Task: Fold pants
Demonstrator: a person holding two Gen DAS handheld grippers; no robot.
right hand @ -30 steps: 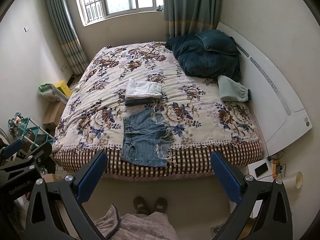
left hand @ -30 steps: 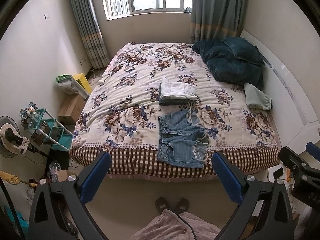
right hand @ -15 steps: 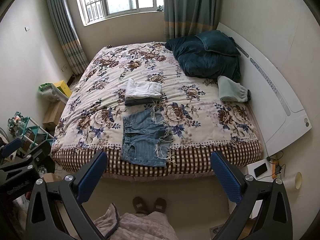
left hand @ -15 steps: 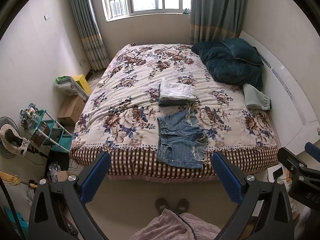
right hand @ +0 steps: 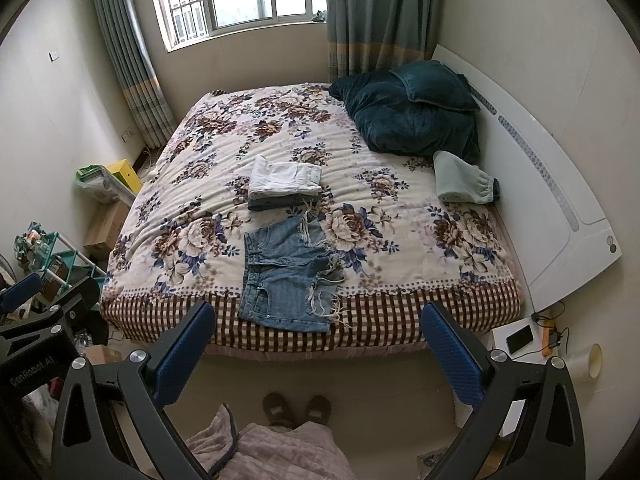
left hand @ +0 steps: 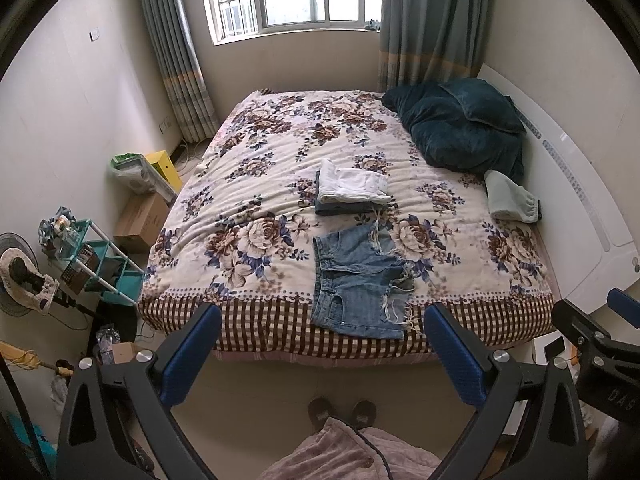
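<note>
Denim shorts (left hand: 357,280) lie unfolded at the bed's (left hand: 460,320) near edge. Left gripper (left hand: 320,356) and right gripper (right hand: 316,348), jaws apart, have edged slightly closer; folding not begun.

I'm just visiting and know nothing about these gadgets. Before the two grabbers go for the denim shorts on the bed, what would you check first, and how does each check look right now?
1. Left gripper open and empty: ok.
2. Right gripper open and empty: ok.
3. Denim shorts lying spread out near the bed's front edge, nothing on top: ok.
4. Shorts smooth enough to fold: not ok; the frayed leg hems are bunched and uneven.
5. Folded stack lies apart from the shorts: cannot tell; frayed threads reach up close to it.
6. Grippers within reach of the shorts: not ok; both hang above the floor, short of the bed.
</note>
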